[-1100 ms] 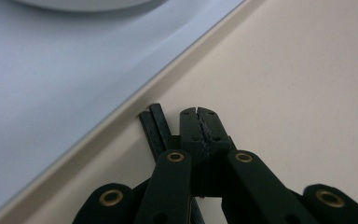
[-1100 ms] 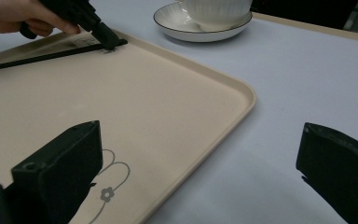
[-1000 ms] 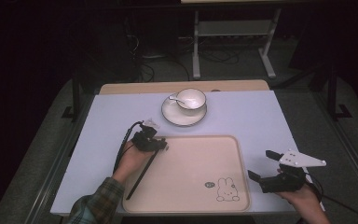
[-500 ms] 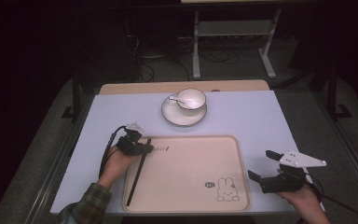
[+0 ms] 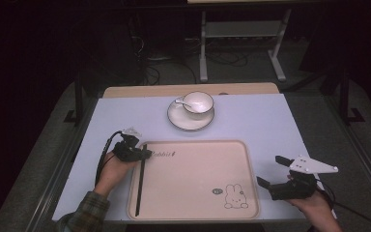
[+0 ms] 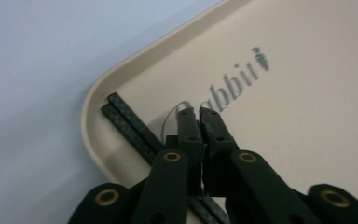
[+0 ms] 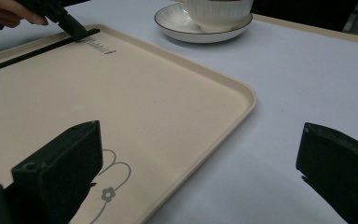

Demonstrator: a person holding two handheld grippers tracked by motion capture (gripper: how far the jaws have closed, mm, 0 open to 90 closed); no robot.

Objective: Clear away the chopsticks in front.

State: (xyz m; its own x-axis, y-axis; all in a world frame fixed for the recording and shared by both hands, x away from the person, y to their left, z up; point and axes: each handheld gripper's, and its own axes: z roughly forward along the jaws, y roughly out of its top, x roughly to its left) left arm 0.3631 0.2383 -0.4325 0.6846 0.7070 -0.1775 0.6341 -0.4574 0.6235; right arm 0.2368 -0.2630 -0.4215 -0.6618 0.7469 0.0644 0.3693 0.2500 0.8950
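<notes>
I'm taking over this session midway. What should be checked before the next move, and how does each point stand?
1. Chopsticks lie flat in the tray, along its left wall: ok.
2. Left gripper has let go of the chopsticks: cannot tell; jaws nearly closed just above them.
3. Right gripper open, over the table beside the tray: ok.
4. Cup upright on its saucer, spoon inside: ok.
5. Middle of the tray free for more items: ok.

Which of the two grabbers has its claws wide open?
The right gripper, beside the tray's bunny corner. Its jaws stand far apart with nothing between them. The left gripper has its jaws pressed together over the black chopsticks.
</notes>
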